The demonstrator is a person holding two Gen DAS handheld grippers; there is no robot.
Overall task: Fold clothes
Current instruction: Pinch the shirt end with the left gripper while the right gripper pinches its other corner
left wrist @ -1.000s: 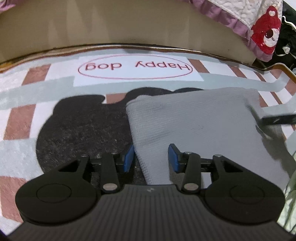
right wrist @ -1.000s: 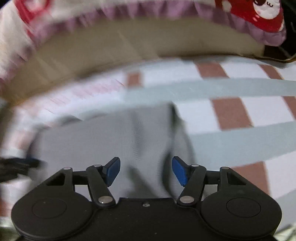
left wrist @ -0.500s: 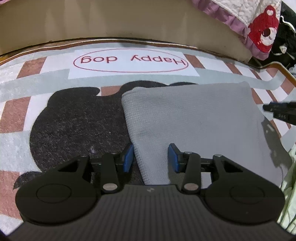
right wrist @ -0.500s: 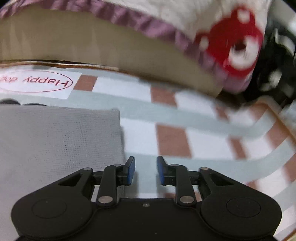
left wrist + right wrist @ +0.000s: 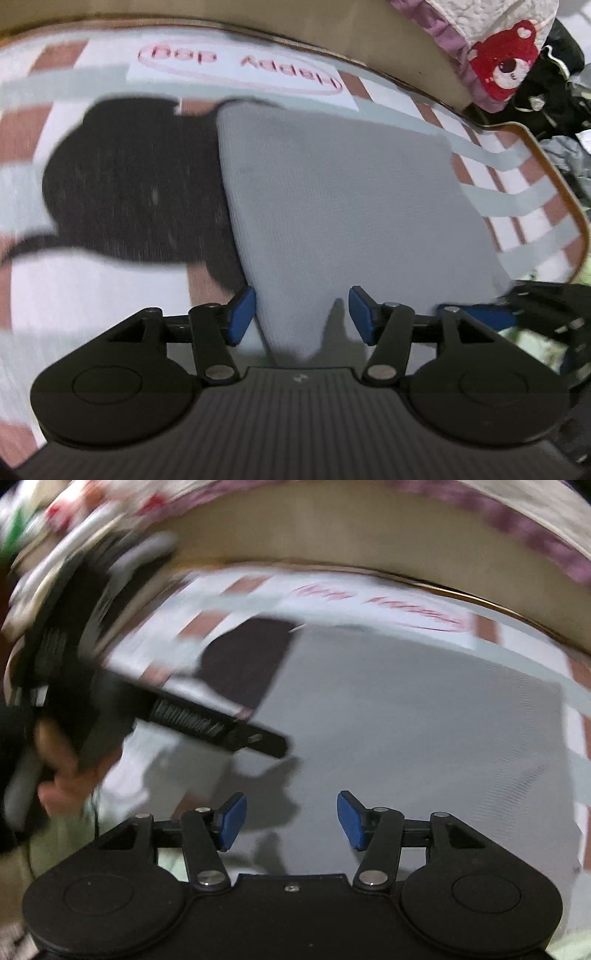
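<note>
Left gripper: jaws parted and opening; the near corner of the grey folded garment lies between the blue pads, which do not press on it; nothing is held. Right gripper: jaws parted and opening above the same grey cloth; pads clear of the fabric; nothing is held.

Garment position: flat on the patterned rug, folded into a rough rectangle; in the left wrist view it extends from 6 o'clock up toward 12 and 2 o'clock. Its left edge overlaps a black shape printed on the rug at 9 to 10 o'clock.

In the left wrist view the right gripper shows at 4 o'clock, blurred, at the garment's near right corner. In the right wrist view the left gripper and the hand gripping it enter from 9 o'clock.

Beyond the garment at 12 o'clock: a red oval with lettering on the rug; at 1 o'clock a quilt with a red bear patch.
</note>
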